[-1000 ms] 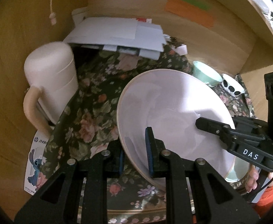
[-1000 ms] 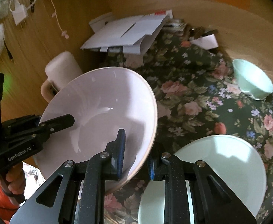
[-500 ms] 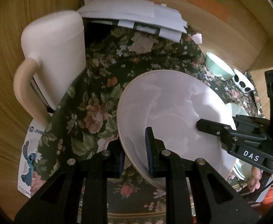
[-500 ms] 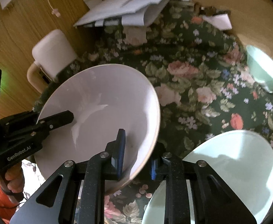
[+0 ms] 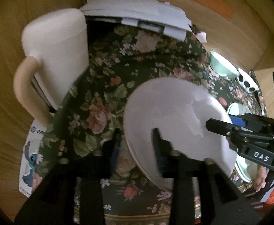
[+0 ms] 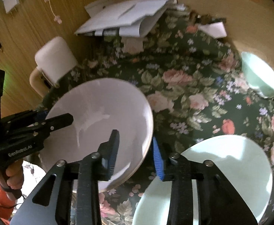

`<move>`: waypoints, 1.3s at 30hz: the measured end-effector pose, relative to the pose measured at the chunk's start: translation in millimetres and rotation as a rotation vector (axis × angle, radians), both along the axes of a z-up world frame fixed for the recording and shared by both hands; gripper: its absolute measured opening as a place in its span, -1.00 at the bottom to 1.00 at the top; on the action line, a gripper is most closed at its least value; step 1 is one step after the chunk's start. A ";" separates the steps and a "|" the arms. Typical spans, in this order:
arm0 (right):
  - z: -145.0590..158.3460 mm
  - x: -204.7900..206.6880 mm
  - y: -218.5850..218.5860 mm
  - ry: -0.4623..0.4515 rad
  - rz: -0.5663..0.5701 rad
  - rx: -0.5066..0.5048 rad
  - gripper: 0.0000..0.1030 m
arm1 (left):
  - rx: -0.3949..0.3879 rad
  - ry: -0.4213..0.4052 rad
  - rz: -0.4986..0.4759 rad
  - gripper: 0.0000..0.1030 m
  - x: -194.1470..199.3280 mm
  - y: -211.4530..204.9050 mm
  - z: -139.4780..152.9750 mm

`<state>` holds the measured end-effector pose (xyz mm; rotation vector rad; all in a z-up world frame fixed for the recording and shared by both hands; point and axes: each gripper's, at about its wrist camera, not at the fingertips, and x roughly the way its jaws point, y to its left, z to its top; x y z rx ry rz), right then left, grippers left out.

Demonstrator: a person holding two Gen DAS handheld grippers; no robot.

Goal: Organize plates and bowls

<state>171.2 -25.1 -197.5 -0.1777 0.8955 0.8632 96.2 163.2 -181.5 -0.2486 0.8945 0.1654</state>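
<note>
- Both tongs, left [image 5: 137,142] and right [image 6: 135,150], opening, astride the white plate's [image 6: 99,116] rim, pads off it.
- Back out level, clear of the pale green plate [image 6: 221,168].

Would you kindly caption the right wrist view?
Both grippers, right and left, opening around the pale plate's rim.
</note>
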 end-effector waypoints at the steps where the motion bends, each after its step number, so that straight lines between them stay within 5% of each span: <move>1: 4.4 -0.4 -2.8 -0.013 -0.004 0.007 -0.29 | 0.000 -0.006 0.001 -0.13 -0.5 0.7 2.9; 5: 19.4 -1.6 -16.3 -0.053 -0.030 0.041 -0.01 | 0.018 -0.040 -0.003 -0.04 -0.2 -2.9 20.5; 12: 42.6 6.7 -45.2 -0.103 -0.099 0.081 0.03 | 0.087 -0.126 -0.052 0.16 5.9 -28.8 54.5; 16: 58.5 18.1 -68.6 -0.139 -0.160 0.110 0.27 | 0.110 -0.165 -0.096 0.39 16.9 -47.3 71.9; 28: 85.5 61.8 -124.3 -0.236 -0.304 0.111 0.28 | 0.158 -0.240 -0.172 0.72 68.8 -97.2 105.8; 39: 57.0 133.1 -156.6 -0.192 -0.445 0.064 0.28 | 0.162 -0.218 -0.175 0.75 139.0 -117.1 101.8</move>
